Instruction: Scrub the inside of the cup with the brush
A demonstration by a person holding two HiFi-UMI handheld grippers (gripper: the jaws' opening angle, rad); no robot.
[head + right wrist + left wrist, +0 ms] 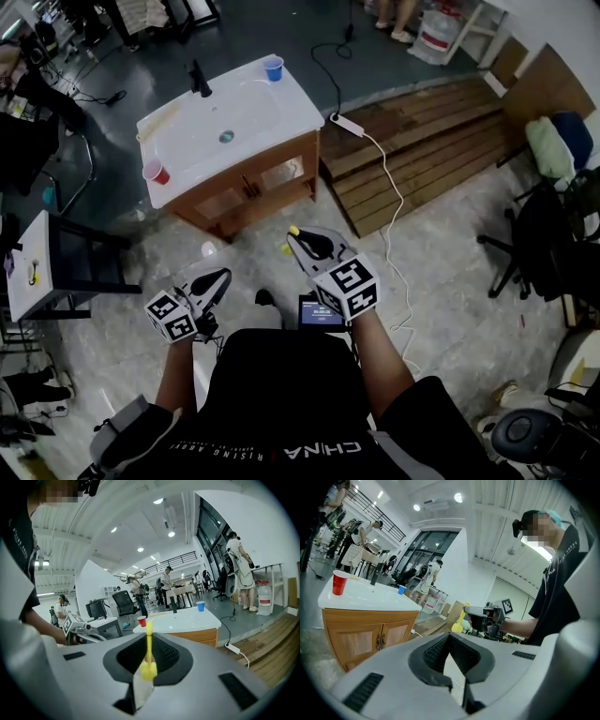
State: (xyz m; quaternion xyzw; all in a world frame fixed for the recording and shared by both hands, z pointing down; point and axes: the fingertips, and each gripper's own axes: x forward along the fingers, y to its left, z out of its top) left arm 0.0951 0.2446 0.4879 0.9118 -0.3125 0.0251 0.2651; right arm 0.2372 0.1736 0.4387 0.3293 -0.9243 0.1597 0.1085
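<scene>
Right gripper view shows my right gripper [149, 663] with its fingers clamped on the yellow brush [149, 644], whose thin shaft points up toward the counter [187, 619]. My left gripper [450, 641] has its fingers pressed together on nothing. Both hang well short of the counter. A red cup [156, 172] stands on its near left corner and a blue cup [273, 67] on the far right one; I cannot tell which is meant. I'd step in first, open the left fingers, grip the chosen cup by its wall and steady it upright, then lower the brush straight inside. The top is smooth white with a sunken basin and a black faucet [200, 80], set on a wooden cabinet. Around it are grey floor, wooden planks [422, 150], a power strip [346, 125] and office chairs.
</scene>
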